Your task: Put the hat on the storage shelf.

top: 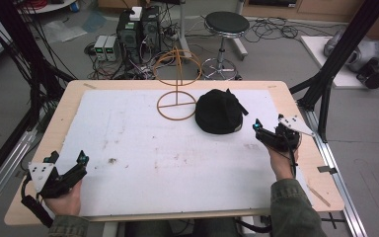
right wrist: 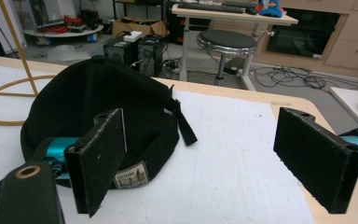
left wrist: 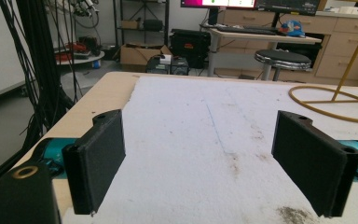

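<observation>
A black cap lies on the white sheet right of centre, opening turned towards the front. In the right gripper view the cap shows its inner band, a small label and a strap. A wire stand of brass-coloured rings rises just left of the cap; its base ring lies at the far right of the left gripper view. My right gripper is open, just right of the cap, its jaws wide apart. My left gripper is open near the front left corner, jaws over bare sheet.
The wooden table ends close to both hands, with its front edge just below them. A black frame post stands at the right. A stool and computer boxes with cables sit on the floor beyond the far edge.
</observation>
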Demonstrator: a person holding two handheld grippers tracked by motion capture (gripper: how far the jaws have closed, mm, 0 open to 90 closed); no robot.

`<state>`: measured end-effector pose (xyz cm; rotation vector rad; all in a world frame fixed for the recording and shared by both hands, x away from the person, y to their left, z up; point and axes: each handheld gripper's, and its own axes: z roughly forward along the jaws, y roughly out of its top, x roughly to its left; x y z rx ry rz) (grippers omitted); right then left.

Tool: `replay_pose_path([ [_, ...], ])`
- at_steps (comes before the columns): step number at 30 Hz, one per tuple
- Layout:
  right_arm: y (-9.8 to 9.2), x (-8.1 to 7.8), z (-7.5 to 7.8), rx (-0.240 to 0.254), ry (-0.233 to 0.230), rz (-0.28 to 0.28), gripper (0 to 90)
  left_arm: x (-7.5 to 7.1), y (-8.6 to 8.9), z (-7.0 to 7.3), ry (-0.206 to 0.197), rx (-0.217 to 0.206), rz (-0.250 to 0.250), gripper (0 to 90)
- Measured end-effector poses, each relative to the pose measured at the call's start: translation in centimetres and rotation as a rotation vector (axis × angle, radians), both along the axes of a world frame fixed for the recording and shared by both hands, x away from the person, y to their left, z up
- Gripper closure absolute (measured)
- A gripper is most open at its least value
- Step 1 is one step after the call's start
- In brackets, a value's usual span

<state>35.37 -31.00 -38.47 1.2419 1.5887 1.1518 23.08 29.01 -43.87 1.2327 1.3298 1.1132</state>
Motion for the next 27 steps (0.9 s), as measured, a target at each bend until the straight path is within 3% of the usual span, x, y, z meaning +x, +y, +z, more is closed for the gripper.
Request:
replay_pose_path([
  [7,1.1,1.8,0.7,-0.044,0.036,0.051,16.2,0.1,-0.2,0.0,0.005,0.001,-0.009,17.5],
  [9,1.2,2.0,0.7,-0.044,0.03,0.057,16.2,0.2,-0.2,0.0,0.006,0.0,-0.013,17.5],
  [10,1.4,2.5,0.7,-0.034,0.053,0.07,16.2,0.2,-0.3,-0.1,0.004,0.0,-0.014,17.5],
  [22,2.4,4.7,1.3,-0.033,0.117,0.115,16.2,0.3,-0.2,-0.1,0.009,-0.005,-0.019,17.5],
  [27,2.7,5.9,1.2,-0.032,0.173,0.143,16.2,0.4,-0.2,0.0,0.004,-0.007,-0.024,17.6],
])
